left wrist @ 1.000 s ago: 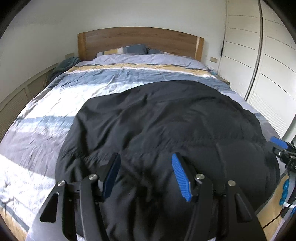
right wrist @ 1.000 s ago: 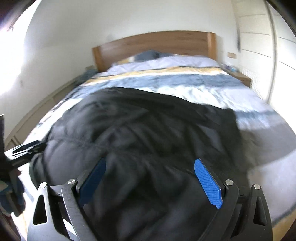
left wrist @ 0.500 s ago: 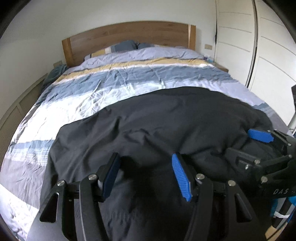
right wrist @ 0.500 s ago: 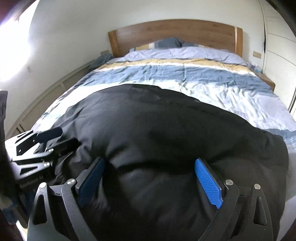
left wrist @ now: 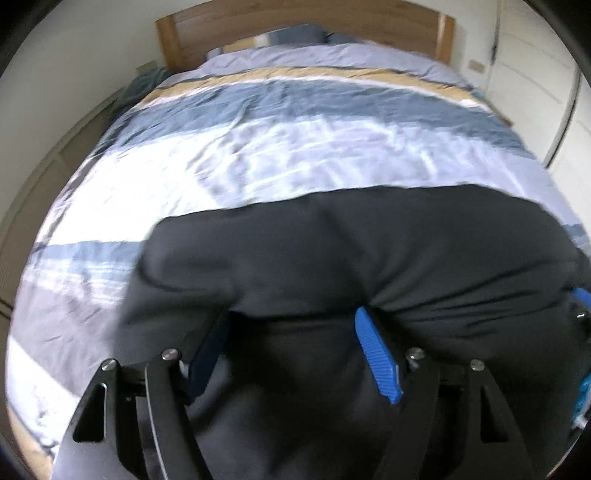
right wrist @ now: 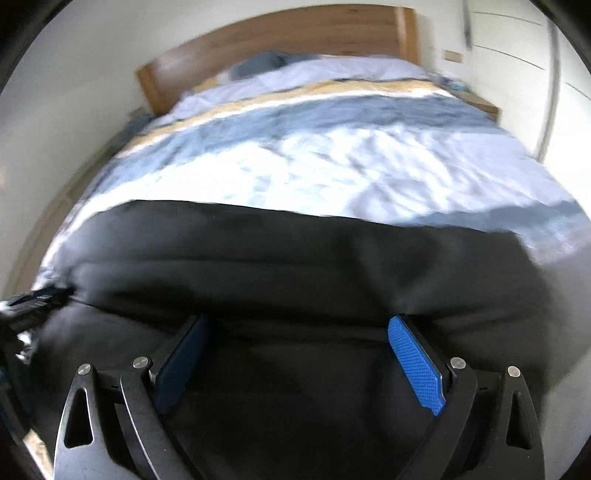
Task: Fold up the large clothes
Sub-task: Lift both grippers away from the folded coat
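A large black padded garment lies across the near half of the bed, and a thick fold of it bulges just ahead of both grippers. My left gripper points down at it. Its jaws are opening, with black cloth lying slack between the blue pads, which do not press on it. My right gripper stands wide open over the same garment, with cloth under its fingers. Each gripper shows at the edge of the other's view: the right gripper and the left gripper.
A striped blue, white and yellow duvet covers the bed beyond the garment. The wooden headboard and pillows stand at the far end. White wardrobe doors run along the right, a low wall panel along the left.
The garment's far edge has come much closer, baring more duvet, and the cloth has bunched into a fold before the fingers. My left jaws stand wider. Both views tilt further down.
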The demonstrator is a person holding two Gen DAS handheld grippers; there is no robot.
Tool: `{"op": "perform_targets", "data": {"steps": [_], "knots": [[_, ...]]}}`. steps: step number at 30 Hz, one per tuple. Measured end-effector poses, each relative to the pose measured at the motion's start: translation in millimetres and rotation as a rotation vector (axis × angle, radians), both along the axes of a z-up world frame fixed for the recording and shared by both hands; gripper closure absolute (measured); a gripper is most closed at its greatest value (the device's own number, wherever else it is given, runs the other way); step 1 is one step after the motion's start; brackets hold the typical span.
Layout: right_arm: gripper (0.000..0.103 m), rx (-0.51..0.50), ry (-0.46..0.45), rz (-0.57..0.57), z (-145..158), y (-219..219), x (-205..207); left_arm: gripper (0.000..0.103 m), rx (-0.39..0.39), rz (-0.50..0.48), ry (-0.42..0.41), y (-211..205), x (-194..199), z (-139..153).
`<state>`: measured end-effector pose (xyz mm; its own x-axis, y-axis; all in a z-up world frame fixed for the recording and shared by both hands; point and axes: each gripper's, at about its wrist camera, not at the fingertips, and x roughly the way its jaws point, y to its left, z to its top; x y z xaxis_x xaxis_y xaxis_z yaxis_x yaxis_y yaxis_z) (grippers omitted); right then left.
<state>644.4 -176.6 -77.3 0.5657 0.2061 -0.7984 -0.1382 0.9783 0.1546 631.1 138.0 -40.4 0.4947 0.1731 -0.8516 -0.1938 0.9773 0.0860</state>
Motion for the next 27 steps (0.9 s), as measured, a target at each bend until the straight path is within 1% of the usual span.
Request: {"op": "perform_targets", "data": {"steps": [1,3,5,7,9,12,14,17,19,23,27], "knots": [[0.006,-0.044,0.008,-0.028,-1.2,-13.6,-1.6,0.033,0.006,0.023,0.012,10.3,-4.1,0.4],[0.006,-0.123,0.017,-0.057,-0.2,-33.5,-4.2,0.033,0.016,0.058,0.032,28.9,-12.4,1.1],[0.006,-0.154,0.022,-0.09,4.4,-54.7,-10.2,0.033,0.037,0.117,0.044,54.4,-26.4,1.9],[0.006,-0.171,0.024,-0.114,7.8,-72.8,-18.1,0.033,0.006,0.154,0.021,75.0,-43.2,6.1],[0.005,-0.183,0.012,-0.135,14.9,-91.2,-32.4,0.033,-0.003,0.17,-0.025,87.4,-64.1,13.6],[0.005,-0.155,-0.008,-0.159,25.6,-113.8,-54.0,0.033,0.005,0.158,-0.09,89.4,-93.8,23.7],[0.0,-0.119,-0.029,-0.165,32.5,-124.4,-70.2,0.033,0.013,0.143,-0.13,84.1,-108.5,29.8],[0.001,-0.081,-0.06,-0.164,40.5,-130.6,-94.7,0.033,0.021,0.089,-0.208,73.5,-131.7,38.8],[0.0,-0.055,-0.072,-0.163,43.6,-134.7,-108.9,0.033,0.041,0.052,-0.245,65.0,-144.7,42.3],[0.0,-0.018,-0.083,-0.169,43.5,-141.4,-129.3,0.033,0.07,0.0,-0.289,50.1,-160.0,48.1],[0.0,-0.032,-0.065,-0.175,36.0,-146.8,-136.3,0.033,0.086,-0.018,-0.306,46.9,-166.4,47.7]]}}
